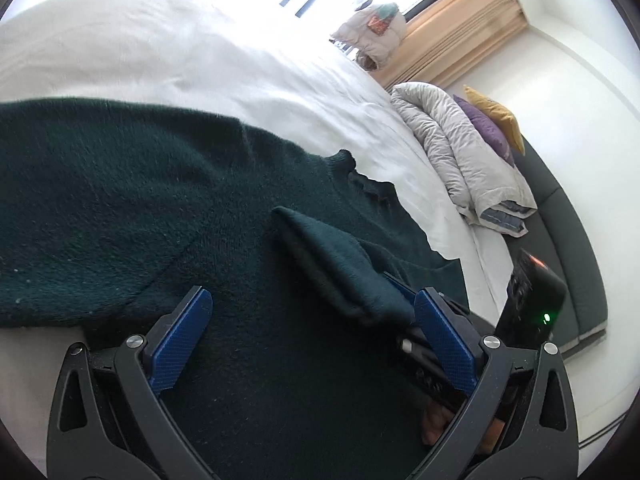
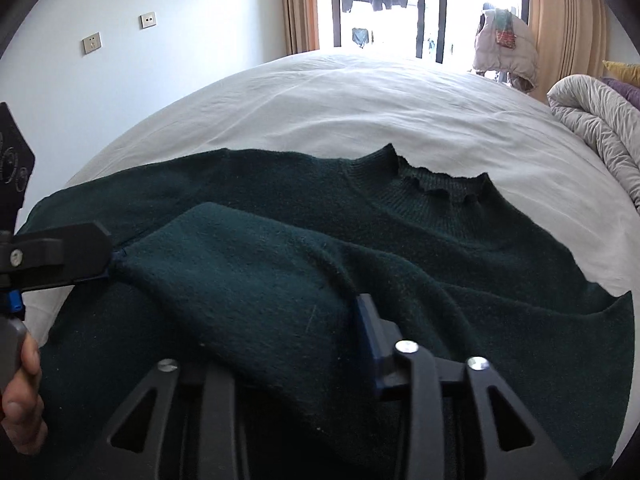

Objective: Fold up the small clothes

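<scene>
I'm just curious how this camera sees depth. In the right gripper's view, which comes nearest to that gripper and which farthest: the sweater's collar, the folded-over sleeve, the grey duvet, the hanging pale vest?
1. Folded-over sleeve: draped over the right gripper itself.
2. Sweater's collar: ahead, mid-bed.
3. Grey duvet: far right edge of the bed.
4. Hanging pale vest: by the window.

No text, label, brand or number could be read in either view. The black plate (image 2: 14,156) at the left edge of the right wrist view bore pale curled marks, too small and skewed to make out.
</scene>
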A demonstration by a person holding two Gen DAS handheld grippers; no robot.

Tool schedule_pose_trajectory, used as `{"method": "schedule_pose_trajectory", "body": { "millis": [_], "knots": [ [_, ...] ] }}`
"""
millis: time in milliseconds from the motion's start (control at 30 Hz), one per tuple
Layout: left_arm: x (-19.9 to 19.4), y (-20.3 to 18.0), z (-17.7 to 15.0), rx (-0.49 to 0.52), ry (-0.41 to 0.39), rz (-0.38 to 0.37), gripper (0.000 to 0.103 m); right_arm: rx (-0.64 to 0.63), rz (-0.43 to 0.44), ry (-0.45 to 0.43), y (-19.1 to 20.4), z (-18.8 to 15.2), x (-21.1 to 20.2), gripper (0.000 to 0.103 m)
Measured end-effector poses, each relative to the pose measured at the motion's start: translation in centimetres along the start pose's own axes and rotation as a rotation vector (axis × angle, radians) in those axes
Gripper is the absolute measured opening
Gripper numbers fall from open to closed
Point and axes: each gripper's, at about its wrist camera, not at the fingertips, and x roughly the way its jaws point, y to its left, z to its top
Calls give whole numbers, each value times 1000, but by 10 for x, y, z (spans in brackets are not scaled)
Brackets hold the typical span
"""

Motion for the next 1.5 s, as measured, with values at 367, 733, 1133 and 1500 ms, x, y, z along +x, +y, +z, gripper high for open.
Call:
{"method": "schedule_pose_trajectory", "body": {
  "millis": [367, 733, 1133, 1500],
  "knots": [
    [46, -33, 0, 57, 96, 53, 97, 450, 275, -34, -61, -59, -61, 72],
    [65, -46, 12, 69, 94, 29, 11, 1263, 498, -326, -170, -178, -110, 72],
    [17, -84, 26, 223, -132, 9, 10, 1437, 550, -486, -223, -172, -98, 73],
    [42, -26, 1, 141, -74, 52, 10, 1399, 531, -447, -177, -178, -104, 74]
  ]
}}
